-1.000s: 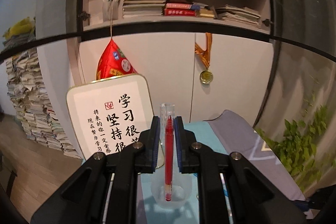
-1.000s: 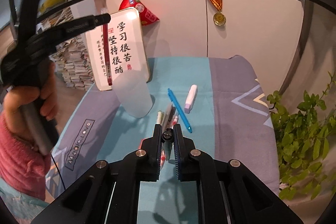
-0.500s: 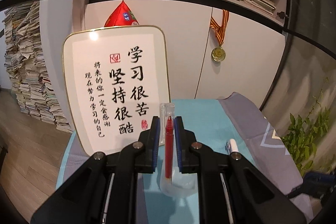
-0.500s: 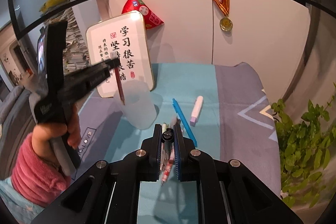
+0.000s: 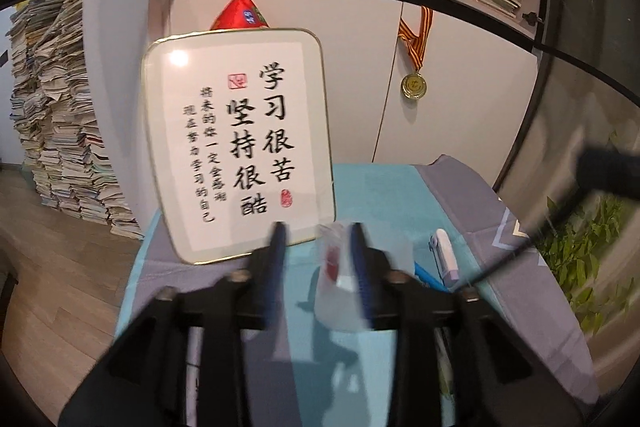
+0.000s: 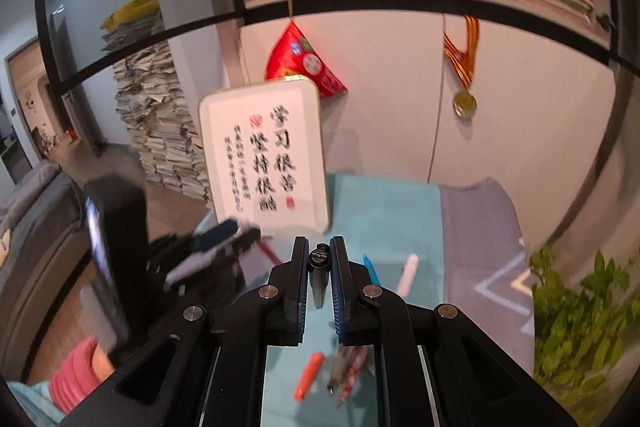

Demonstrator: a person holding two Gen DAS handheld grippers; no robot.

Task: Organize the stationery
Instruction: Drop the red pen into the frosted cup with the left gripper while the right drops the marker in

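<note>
Left gripper [image 5: 318, 247] above the translucent plastic cup [image 5: 344, 291], fingers [image 5: 278, 247] spread wide and empty; red pen [image 5: 331, 261] seen blurred inside the cup, judged already deposited. Right gripper [image 6: 320, 269] raised over the worktop, fingers [image 6: 301, 267] narrow and clamped on a dark grey pen [image 6: 319, 279] held end-on to the camera. Task judged partly complete: one pen in the cup, a second in hand awaiting placement, several items left loose. Remaining on the teal and grey patterned cloth [image 6: 384, 211]: blue pen [image 6: 370, 269], white and lilac correction-tape-like item [image 6: 407, 275], orange marker [image 6: 309, 375], and a small cluster of pens [image 6: 348, 371] beside it, exact number not discernible through blur. At the rear of the worktop, a gold-rimmed calligraphy plaque [image 5: 240, 143] leaning upright. Behind, white cabinet doors carrying a red hanging ornament [image 6: 304, 61] and a gold medal on striped ribbon [image 5: 414, 85]; bookshelves above; tall paper stacks [image 5: 56, 115] on a wooden floor to the left; green plant [image 6: 580, 323] to the right.
</note>
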